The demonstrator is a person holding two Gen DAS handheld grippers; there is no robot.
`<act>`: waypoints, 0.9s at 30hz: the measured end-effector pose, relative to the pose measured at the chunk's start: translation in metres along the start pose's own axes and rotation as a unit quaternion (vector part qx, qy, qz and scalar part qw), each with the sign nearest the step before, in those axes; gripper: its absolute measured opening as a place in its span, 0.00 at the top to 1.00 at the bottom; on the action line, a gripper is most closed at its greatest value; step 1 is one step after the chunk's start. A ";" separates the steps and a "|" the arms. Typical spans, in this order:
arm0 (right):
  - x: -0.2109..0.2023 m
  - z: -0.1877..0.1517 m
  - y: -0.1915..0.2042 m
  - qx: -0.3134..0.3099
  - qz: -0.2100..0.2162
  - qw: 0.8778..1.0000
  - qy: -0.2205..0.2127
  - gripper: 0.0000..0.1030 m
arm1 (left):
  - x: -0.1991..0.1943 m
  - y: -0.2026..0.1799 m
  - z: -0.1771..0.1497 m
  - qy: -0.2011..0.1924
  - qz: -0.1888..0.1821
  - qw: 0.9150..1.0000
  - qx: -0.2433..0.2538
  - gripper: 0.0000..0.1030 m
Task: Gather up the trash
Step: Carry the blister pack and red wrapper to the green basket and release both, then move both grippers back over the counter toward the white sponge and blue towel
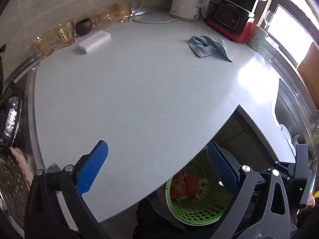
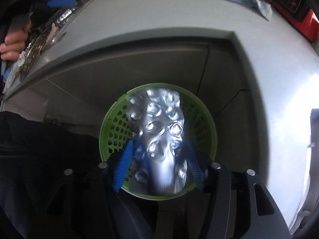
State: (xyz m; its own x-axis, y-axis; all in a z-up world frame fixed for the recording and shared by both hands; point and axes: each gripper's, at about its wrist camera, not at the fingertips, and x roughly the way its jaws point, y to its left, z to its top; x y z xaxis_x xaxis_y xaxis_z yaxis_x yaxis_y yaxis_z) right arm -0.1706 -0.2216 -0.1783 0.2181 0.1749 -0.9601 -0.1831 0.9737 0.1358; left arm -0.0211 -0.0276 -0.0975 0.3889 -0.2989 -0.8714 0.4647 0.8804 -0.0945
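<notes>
My right gripper (image 2: 159, 159) is shut on a silver foil blister pack (image 2: 159, 127) and holds it directly above the round green perforated bin (image 2: 113, 127) on the floor below the counter edge. In the left wrist view the green bin (image 1: 199, 213) shows below the counter with red wrappers (image 1: 185, 185) inside. My left gripper (image 1: 157, 165) is open and empty, hovering over the front edge of the grey countertop (image 1: 139, 91). The right gripper's body shows at the left wrist view's right edge.
A blue cloth (image 1: 209, 46), a white sponge block (image 1: 93, 41), amber glasses (image 1: 63, 32), a white kettle (image 1: 189, 0) and a red-and-black blender base (image 1: 231, 20) stand at the counter's back. A sink (image 1: 289, 115) is at right. A foil-lined stove (image 1: 12, 117) is at left.
</notes>
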 end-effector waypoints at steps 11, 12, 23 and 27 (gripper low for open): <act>-0.021 0.030 -0.005 0.048 -0.001 0.998 -0.045 0.20 | 0.003 0.018 0.027 -0.020 0.010 1.000 0.001 0.08; -0.025 0.035 -0.007 0.053 -0.002 0.997 -0.053 0.20 | 0.003 0.022 0.032 -0.025 0.014 1.000 0.002 0.08; -0.086 0.116 -0.021 0.105 -0.046 0.977 -0.178 0.13 | 0.025 0.082 0.107 -0.060 0.047 0.997 0.020 0.07; -0.095 0.141 -0.023 0.109 -0.059 0.972 -0.198 0.12 | 0.030 0.093 0.125 -0.069 0.053 0.996 0.025 0.08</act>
State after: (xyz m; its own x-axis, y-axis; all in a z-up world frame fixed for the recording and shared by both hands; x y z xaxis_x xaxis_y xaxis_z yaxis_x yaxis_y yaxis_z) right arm -0.0520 -0.2401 -0.0557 0.5856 0.0616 -0.8083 0.0630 0.9906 0.1211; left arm 0.1327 -0.0004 -0.0722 0.5413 -0.2565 -0.8008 0.4531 0.8912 0.0208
